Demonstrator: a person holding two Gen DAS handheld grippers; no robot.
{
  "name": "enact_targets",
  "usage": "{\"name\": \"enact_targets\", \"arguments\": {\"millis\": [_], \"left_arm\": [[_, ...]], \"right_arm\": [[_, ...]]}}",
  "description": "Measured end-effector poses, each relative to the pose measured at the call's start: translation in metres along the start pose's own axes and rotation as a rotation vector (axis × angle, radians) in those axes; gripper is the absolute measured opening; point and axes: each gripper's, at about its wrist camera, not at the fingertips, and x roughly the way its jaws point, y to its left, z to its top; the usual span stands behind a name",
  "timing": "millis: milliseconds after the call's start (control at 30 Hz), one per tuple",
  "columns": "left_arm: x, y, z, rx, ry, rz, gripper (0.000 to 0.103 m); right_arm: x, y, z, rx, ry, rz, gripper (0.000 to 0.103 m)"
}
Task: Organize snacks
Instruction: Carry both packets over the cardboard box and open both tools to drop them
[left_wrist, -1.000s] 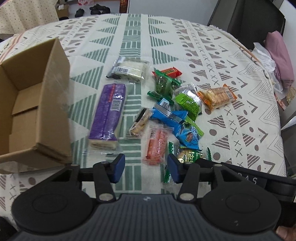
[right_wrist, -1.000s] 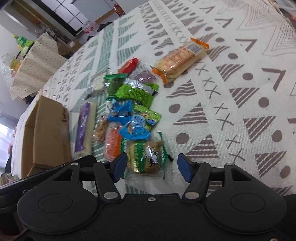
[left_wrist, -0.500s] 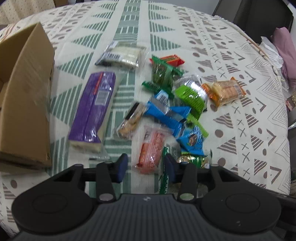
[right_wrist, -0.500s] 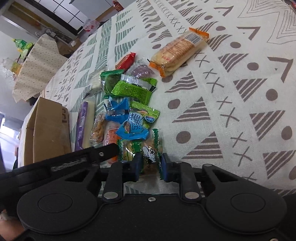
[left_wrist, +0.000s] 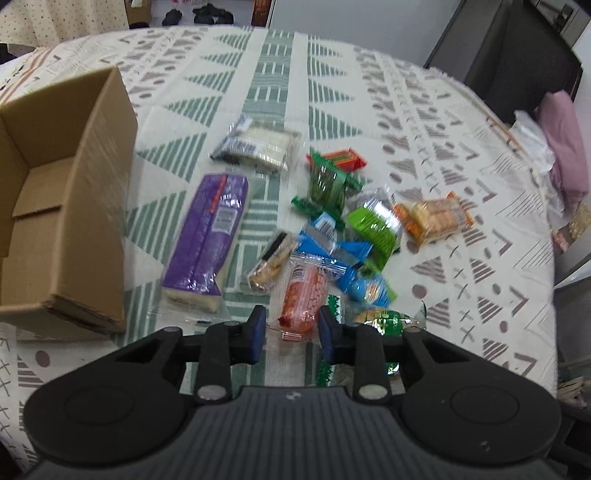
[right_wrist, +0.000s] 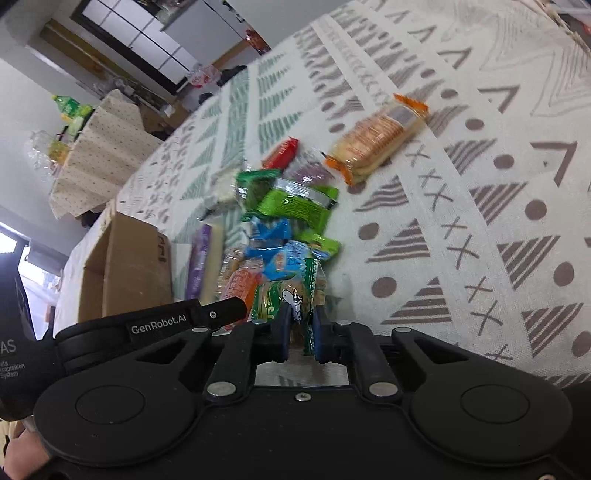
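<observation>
Snacks (left_wrist: 325, 229) are all lying ahead of me; my right gripper (right_wrist: 299, 334) is pinching a green packet (right_wrist: 286, 299), left gripper (left_wrist: 291, 332) gaping, box (left_wrist: 62, 206) looking empty.

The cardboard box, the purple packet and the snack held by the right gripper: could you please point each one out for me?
cardboard box (left_wrist: 92, 206), left wrist view, on its outer side wall.
purple packet (left_wrist: 208, 229), left wrist view, on the middle of its wrapper.
green-edged snack (right_wrist: 282, 299), right wrist view, on its printed front above the right gripper (right_wrist: 300, 338).
</observation>
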Motion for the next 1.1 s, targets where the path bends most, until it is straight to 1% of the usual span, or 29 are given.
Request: {"name": "enact_targets", "arguments": {"millis": [200, 467, 567, 900, 1100], "left_arm": [[-0.03, 0.005, 0.003, -0.024, -0.091, -0.027, 0.029], [-0.071, 0.017, 0.009, -0.056, -0.201, -0.057, 0.029], [-0.084, 0.022, 0.009, -0.053, -0.244, -0.055, 0.029], [-0.117, 0.05, 0.012, -0.114, -0.342, -0.064, 0.029], [-0.131, 0.068, 0.013, -0.165, -0.384, -0.063, 0.029]], "right_arm": [[-0.015, 0.016, 0.002, -0.006, -0.047, -0.013, 0.012], [-0.041, 0.049, 0.012, -0.075, -0.127, -0.052, 0.012], [-0.048, 0.061, 0.015, -0.1, -0.157, -0.058, 0.012], [-0.056, 0.098, 0.017, -0.16, -0.204, -0.076, 0.012], [-0.058, 0.122, 0.014, -0.187, -0.226, -0.062, 0.012]]}}
